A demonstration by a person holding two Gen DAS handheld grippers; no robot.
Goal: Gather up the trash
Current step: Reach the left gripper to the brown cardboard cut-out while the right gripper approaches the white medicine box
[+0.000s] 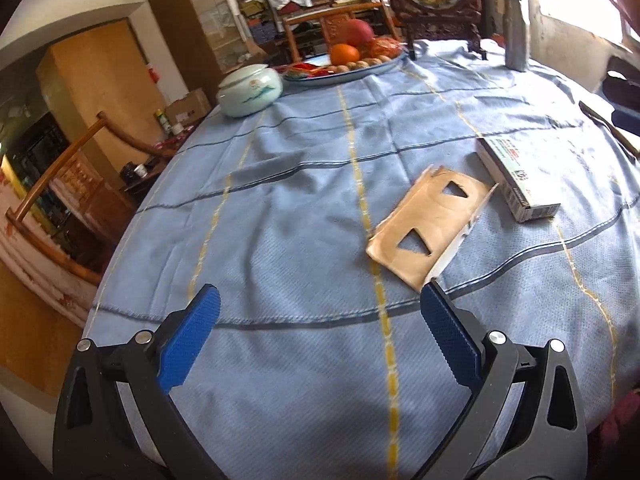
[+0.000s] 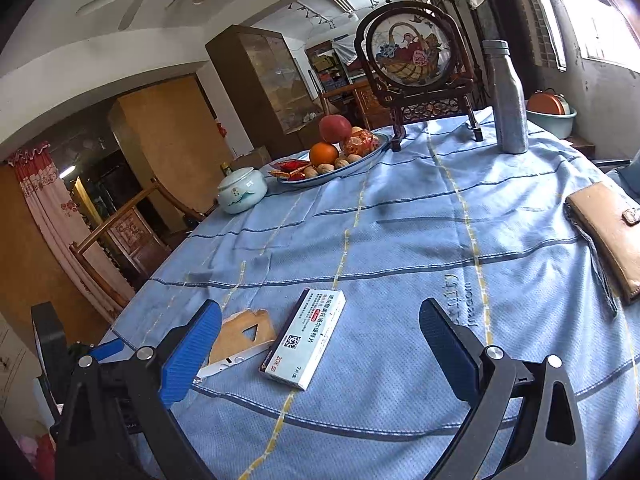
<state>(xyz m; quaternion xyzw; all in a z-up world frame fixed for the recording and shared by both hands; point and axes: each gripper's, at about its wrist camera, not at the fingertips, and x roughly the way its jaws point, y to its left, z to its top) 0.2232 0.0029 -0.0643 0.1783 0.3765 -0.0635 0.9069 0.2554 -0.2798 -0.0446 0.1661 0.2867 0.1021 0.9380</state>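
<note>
A flat torn piece of brown cardboard (image 1: 428,222) with two triangular cut-outs lies on the blue tablecloth (image 1: 300,208). A white medicine box (image 1: 516,178) lies just right of it. My left gripper (image 1: 320,300) is open and empty, just short of the cardboard's near corner. In the right wrist view the medicine box (image 2: 306,338) lies between and just ahead of the open fingers of my right gripper (image 2: 320,316), with the cardboard (image 2: 244,334) to its left, partly hidden by the left finger (image 2: 192,354).
A fruit plate (image 2: 344,168), a pale ceramic lidded jar (image 2: 242,192), a framed embroidery stand (image 2: 416,64) and a silver bottle (image 2: 506,100) stand at the table's far side. A tan wallet (image 2: 612,232) lies at right. Wooden chairs (image 2: 124,236) stand left of the table.
</note>
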